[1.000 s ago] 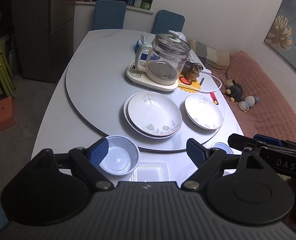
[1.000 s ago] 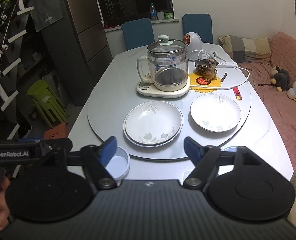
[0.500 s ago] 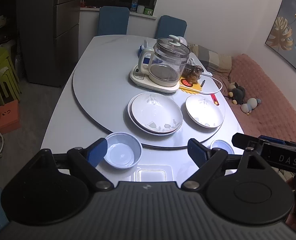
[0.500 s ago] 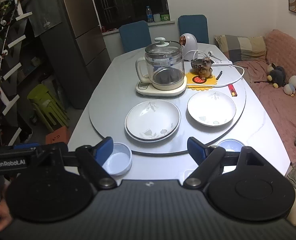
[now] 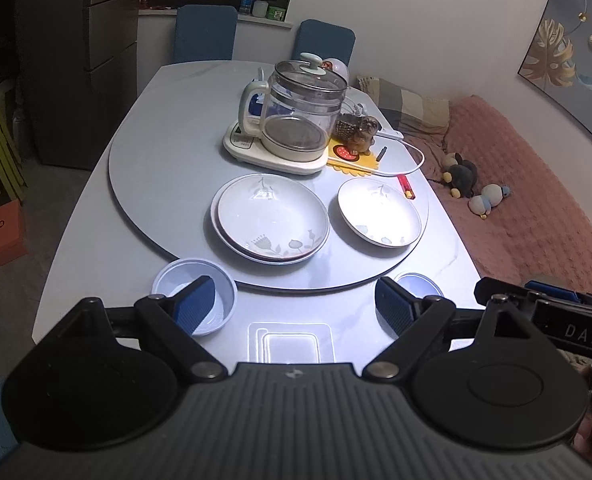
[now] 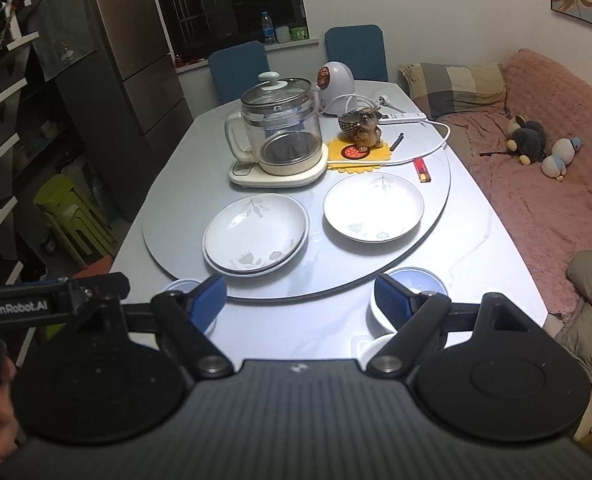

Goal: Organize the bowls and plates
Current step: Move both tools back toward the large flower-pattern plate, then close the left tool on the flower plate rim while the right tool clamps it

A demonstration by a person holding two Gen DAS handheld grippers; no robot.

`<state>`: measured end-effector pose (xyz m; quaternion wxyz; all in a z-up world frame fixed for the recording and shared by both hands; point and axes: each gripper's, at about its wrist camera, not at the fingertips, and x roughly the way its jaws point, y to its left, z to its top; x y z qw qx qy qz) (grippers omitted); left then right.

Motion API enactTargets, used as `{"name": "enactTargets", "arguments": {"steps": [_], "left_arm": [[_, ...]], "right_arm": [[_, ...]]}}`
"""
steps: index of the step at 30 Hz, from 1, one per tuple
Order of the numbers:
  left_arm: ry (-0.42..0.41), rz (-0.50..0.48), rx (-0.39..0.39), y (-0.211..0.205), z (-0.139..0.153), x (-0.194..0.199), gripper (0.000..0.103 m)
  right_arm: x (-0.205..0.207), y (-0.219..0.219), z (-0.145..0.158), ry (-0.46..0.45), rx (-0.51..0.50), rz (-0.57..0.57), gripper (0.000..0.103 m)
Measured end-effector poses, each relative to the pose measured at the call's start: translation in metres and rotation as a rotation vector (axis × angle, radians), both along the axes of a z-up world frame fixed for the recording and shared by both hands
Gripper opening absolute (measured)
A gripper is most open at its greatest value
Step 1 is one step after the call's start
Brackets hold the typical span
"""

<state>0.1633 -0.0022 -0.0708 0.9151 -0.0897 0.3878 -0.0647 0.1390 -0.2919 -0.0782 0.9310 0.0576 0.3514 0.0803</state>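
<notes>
While both grippers hover above the near edge of the table (image 5: 96, 200), left gripper (image 5: 294, 304) and right gripper (image 6: 300, 298) stand with jaws wide apart, holding nothing. Stacked plates (image 5: 272, 222) and, just beside them on the right, a single plate (image 5: 380, 212) lie on the turntable (image 5: 156, 168) before the glass kettle (image 5: 296, 116). Off the turntable, at the table's near edge: left blue bowl (image 5: 172, 284), right blue bowl (image 6: 416, 280), clear rectangular lid (image 5: 290, 342) between them
</notes>
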Motion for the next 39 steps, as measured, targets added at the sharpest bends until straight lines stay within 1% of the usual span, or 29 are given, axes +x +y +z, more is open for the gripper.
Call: {"name": "enactTargets", "arguments": {"steps": [11, 18, 21, 28, 34, 39], "left_arm": [[0.026, -0.012, -0.016, -0.042, -0.006, 0.033, 0.090], [0.053, -0.018, -0.038, -0.061, -0.016, 0.065, 0.090], [0.073, -0.019, -0.066, -0.068, -0.023, 0.081, 0.090], [0.125, -0.016, -0.066, -0.085, -0.042, 0.121, 0.090], [0.161, -0.010, -0.090, -0.103, -0.061, 0.161, 0.090], [0.182, 0.006, -0.085, -0.120, -0.078, 0.196, 0.090]], "right_arm": [[0.030, -0.048, -0.006, 0.027, 0.016, -0.041, 0.082], [0.052, -0.072, -0.014, 0.044, 0.020, -0.063, 0.082], [0.065, -0.081, -0.017, 0.051, 0.024, -0.079, 0.082], [0.096, -0.104, -0.027, 0.065, 0.051, -0.110, 0.082], [0.132, -0.121, -0.041, 0.102, 0.044, -0.094, 0.082], [0.168, -0.137, -0.055, 0.138, 0.040, -0.063, 0.082]]}}
